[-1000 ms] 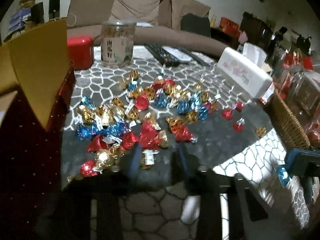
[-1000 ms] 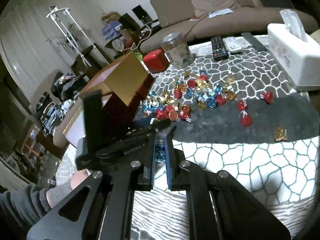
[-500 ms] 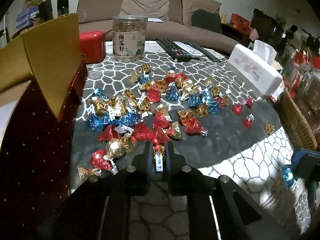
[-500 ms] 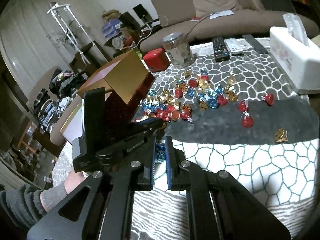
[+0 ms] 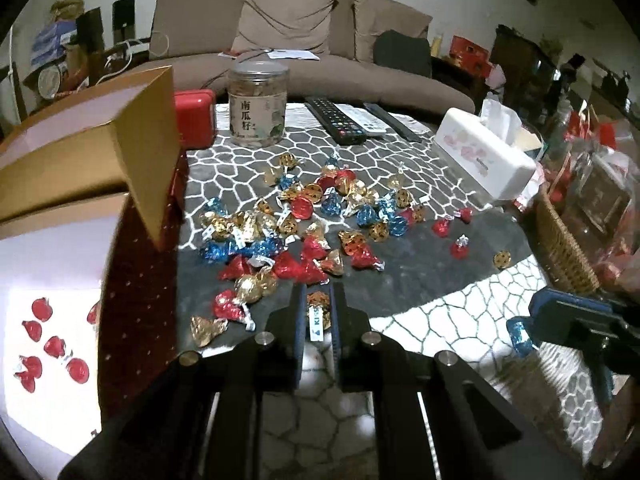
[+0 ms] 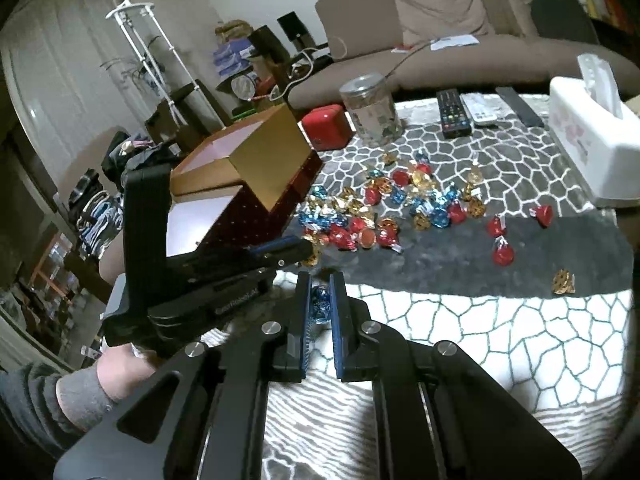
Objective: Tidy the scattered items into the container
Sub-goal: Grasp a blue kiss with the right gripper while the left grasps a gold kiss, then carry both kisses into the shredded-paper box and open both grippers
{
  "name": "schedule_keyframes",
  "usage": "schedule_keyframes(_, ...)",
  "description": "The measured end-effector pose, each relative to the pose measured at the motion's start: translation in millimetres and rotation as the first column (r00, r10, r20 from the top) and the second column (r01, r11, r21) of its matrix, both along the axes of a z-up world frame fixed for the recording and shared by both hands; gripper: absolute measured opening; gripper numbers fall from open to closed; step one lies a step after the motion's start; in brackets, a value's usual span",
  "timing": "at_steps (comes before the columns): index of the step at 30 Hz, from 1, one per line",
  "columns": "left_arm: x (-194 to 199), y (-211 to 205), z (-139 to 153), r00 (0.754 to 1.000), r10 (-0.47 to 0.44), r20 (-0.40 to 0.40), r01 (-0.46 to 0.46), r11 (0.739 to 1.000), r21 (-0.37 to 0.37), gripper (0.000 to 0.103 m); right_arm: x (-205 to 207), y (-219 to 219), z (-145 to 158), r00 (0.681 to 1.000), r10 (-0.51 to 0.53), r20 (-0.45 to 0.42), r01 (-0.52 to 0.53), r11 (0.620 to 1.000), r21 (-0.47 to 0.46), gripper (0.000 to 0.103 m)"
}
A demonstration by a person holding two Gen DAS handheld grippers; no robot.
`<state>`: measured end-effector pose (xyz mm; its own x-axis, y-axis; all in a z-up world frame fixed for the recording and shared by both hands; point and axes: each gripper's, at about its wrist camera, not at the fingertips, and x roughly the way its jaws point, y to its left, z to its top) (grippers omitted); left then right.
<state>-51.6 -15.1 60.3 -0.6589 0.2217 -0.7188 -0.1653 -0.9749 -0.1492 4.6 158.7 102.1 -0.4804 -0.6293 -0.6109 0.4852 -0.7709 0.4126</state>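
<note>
Grippers tilt downward over the table: left gripper pinches a gold foil-wrapped chocolate, right gripper a blue foil-wrapped chocolate.

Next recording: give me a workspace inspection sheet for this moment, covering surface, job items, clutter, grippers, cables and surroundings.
Surface: table under a grey cobble-pattern cloth.
Job's things: foil-wrapped candies scattered mid-table; open red box with gold flaps at the left, several red candies already inside.
Clutter: snack jar, red tin, remotes, tissue box, wicker basket.
Grippers: left gripper shut on a gold dotted candy; right gripper shut on a blue candy.
Cables: a white cord beside the sofa arm.
Surroundings: brown sofa, cluttered shelves, dim room.
</note>
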Motion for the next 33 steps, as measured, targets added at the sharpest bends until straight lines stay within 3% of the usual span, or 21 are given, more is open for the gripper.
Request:
schedule_keyframes(5, 12.1, 1.9, 14.2, 1.000, -0.020, -0.016, 0.020, 1.000, 0.018, 0.011, 11.2, -7.5, 6.7, 1.000, -0.010, -0.012, 0.010, 1.000, 0.006, 0.009)
schedule_keyframes(12, 19.6, -16.6, 56.3, 0.997, -0.041, -0.070, 0.046, 0.997, 0.062, 0.011, 5.3, -25.7, 25.0, 1.000, -0.011, 0.002, 0.011, 1.000, 0.005, 0.009)
schedule_keyframes(17, 7.8, -76.4, 103.9, 0.990, -0.084, -0.110, 0.101, 0.983, 0.154, 0.011, -24.0, -61.3, 66.8, 0.999, 0.047, -0.015, -0.047, 0.999, -0.014, 0.009)
schedule_keyframes(21, -12.9, -129.1, 126.8, 0.989, -0.088, -0.118, 0.100, 0.989, 0.107, 0.011, -66.5, -99.7, 92.1, 0.996, 0.084, -0.007, -0.084, 0.994, -0.065, 0.009)
schedule_keyframes(27, -60.3, -200.7, 130.1, 0.996, 0.001, -0.085, 0.010, 0.992, 0.127, 0.011, -130.2, -166.6, 87.8, 0.994, 0.102, 0.049, -0.097, 0.991, -0.094, 0.009)
schedule_keyframes(33, -96.1, -238.6, 99.4, 0.998, 0.062, -0.003, -0.060, 0.980, 0.187, 0.011, -175.1, -225.8, 58.7, 0.987, 0.114, 0.115, -0.107, 0.992, -0.060, 0.009)
